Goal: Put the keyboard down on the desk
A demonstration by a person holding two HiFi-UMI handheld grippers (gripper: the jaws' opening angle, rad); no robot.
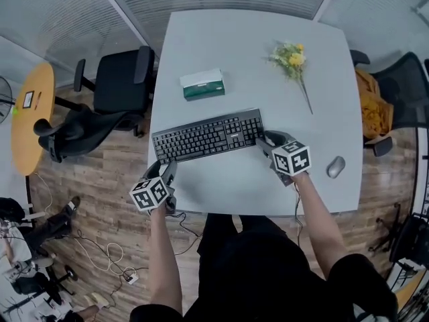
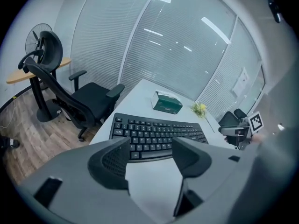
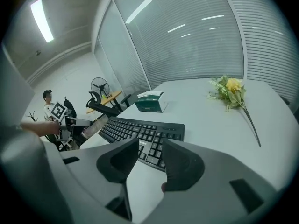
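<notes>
Black keyboard (image 1: 208, 135) on desk (image 1: 228, 39), tissue box (image 1: 203, 84) behind; left claw (image 1: 169, 169), right claw (image 1: 263, 141) both spread, empty.

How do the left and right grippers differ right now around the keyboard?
The left gripper sits at the left front corner of the keyboard, while the right gripper sits at its right end. In the gripper views, the left gripper's jaws look wider apart than the right gripper's. Both are open with nothing between the jaws. Neither clamps the keyboard, which lies flat on the desk.
</notes>
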